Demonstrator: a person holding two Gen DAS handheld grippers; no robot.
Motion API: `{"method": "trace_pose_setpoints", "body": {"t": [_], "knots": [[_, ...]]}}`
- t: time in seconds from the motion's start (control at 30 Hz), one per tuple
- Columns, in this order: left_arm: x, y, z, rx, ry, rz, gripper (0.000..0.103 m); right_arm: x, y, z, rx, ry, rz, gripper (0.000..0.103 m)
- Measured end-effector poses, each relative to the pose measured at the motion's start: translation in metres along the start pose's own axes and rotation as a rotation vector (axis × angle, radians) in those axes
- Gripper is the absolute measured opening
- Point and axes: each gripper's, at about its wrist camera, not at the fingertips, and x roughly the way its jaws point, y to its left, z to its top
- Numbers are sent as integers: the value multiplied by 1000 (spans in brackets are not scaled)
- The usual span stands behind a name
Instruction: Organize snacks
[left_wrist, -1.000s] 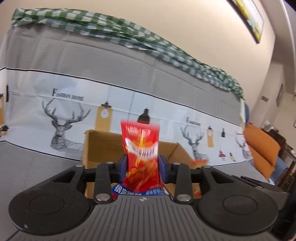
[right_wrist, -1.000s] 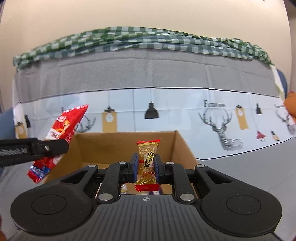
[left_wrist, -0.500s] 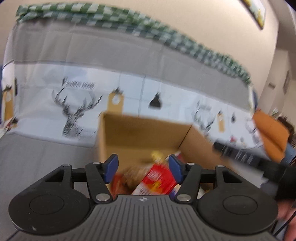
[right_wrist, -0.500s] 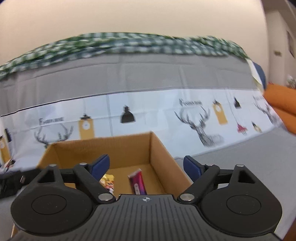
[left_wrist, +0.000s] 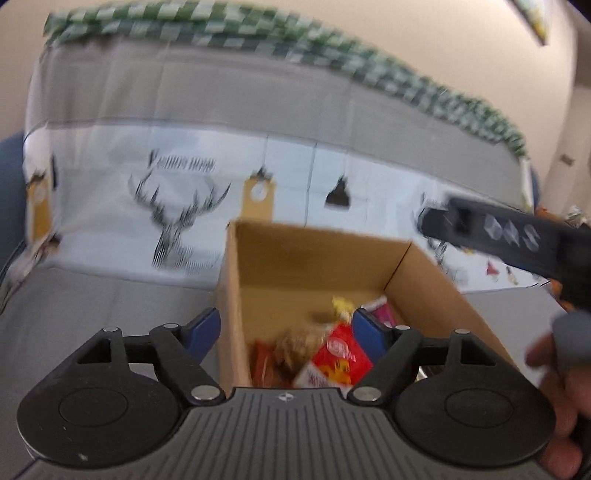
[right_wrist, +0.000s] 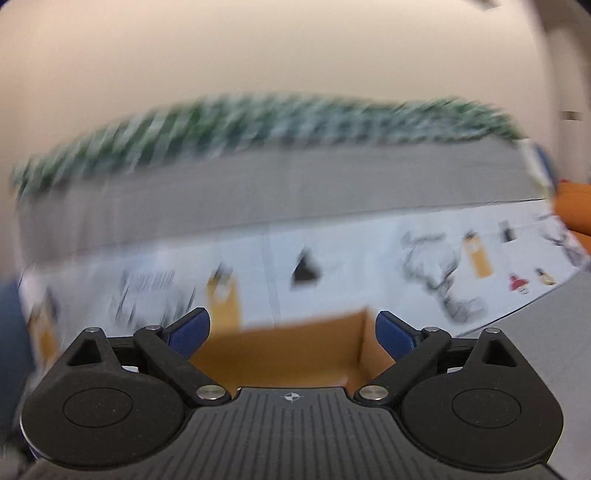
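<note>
On my left, the grey seat (left_wrist: 92, 314) of the sofa runs up to a back draped in a white cover printed with deer and lamps (left_wrist: 177, 221), and a green checked cloth (left_wrist: 332, 55) lies along the top of it. My left gripper (left_wrist: 286, 330) hangs over the near left corner of the cardboard box (left_wrist: 443, 295); its jaws are opening and already stand wide, the left blue pad outside the box wall and the right one over the inside, with nothing pressed between them. Down in the box, in the gap between my pads, lies the red snack packet (left_wrist: 340, 354), tilted, beside a brownish packet (left_wrist: 295, 343) and a darker red one (left_wrist: 264, 363) against the left wall; a yellow piece (left_wrist: 341, 306) and a pink wrapper (left_wrist: 380, 310) sit further back, all too blurred to read. To the right, my right gripper's black finger (left_wrist: 517, 240) reaches across above the far right corner of the box, and my hand (left_wrist: 557, 398) shows at the frame's edge. From the right wrist view, much smeared, my right gripper (right_wrist: 293, 328) is opening too, its jaws wide and empty, with the box's far wall (right_wrist: 295, 350) between and below them.
</note>
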Motion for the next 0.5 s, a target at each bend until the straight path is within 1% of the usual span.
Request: {"method": "trace_pose_setpoints", "body": {"t": [0.07,0.1,0.13,0.2,0.27,0.33,0.37,0.4,0.5], "knots": [[-9,1,-2,-58,86,17,85,-8,-3,2,-25,61,-31,98],[-16,1,-5,-78,114,35,85,-11,-6,4,-34,103,-24,98],[-21,2,-8,-79,127,52,87,-12,-9,5,-38,133,-24,99],[-31,-2,-18,-33,152,72,93,-18,-14,7,-48,201,-23,101],[-40,-5,-27,9,139,98,93,-23,-20,4,-59,253,4,102],[-46,-9,-35,81,109,118,93,-27,-21,3,-90,273,23,102],[-49,-10,-37,98,96,129,93,-30,-21,3,-97,275,31,102],[-53,-10,-38,91,82,131,93,-36,-21,2,-101,265,42,102],[-70,-4,-42,20,46,123,94,-54,-24,-3,-107,218,66,102]]}}
